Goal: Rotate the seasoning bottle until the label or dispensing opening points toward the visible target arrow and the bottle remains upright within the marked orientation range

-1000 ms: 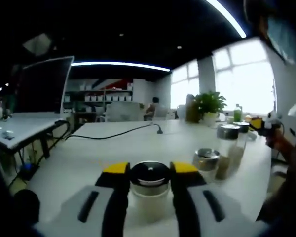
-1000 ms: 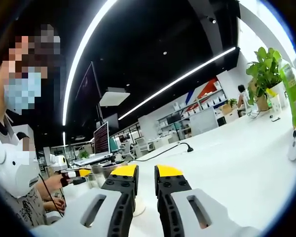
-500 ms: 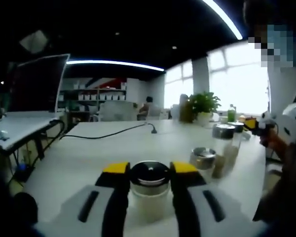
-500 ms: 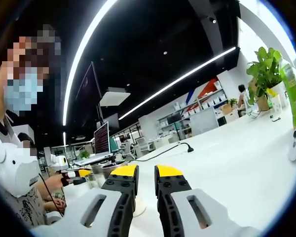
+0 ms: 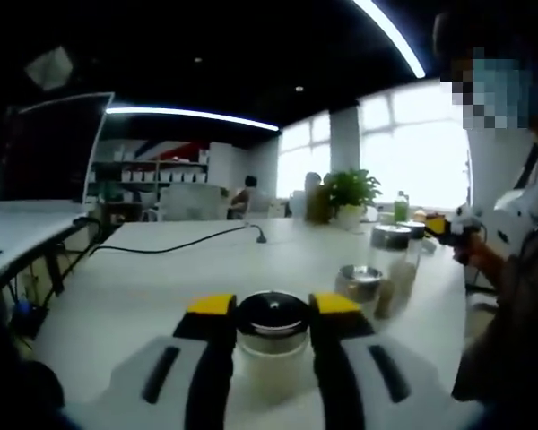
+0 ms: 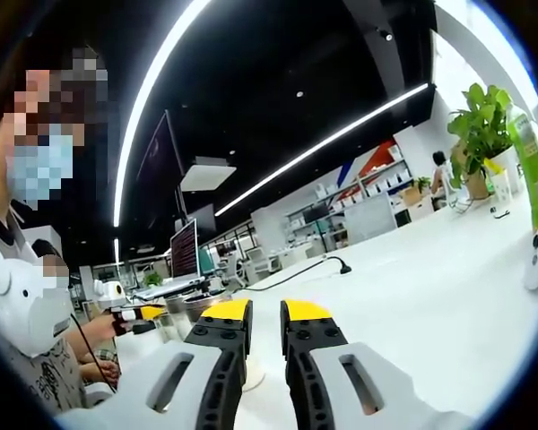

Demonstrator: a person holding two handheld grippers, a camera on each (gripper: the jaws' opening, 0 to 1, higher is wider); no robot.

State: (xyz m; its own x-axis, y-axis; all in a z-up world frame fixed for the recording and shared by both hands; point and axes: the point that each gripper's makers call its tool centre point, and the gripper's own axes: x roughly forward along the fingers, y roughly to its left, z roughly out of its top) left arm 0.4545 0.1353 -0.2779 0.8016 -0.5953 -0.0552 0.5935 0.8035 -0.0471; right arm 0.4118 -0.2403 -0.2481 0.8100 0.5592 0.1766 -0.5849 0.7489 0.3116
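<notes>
Bottle gripped and upright; the turn toward the arrow cannot be confirmed.

In the left gripper view, the left gripper (image 5: 272, 309) has its yellow-tipped jaws pinched on either side of the seasoning bottle (image 5: 271, 345), which stands upright on the white desk (image 5: 161, 278) near its closest edge, dark cap up. No target arrow, range marking or label can be made out there, so the grasp looks done while the rotation itself reads as under way or unfinished. Two metal-lidded jars (image 5: 377, 269) stand further along, toward the desk's right edge, and a black cable (image 5: 175, 246) crosses the far part. In the right gripper view, the right gripper (image 6: 264, 315) hangs above the desk with its jaws nearly together on nothing, a narrow gap between them; it plays no part yet. A green bottle (image 6: 532, 170) stands at the far right edge.
</notes>
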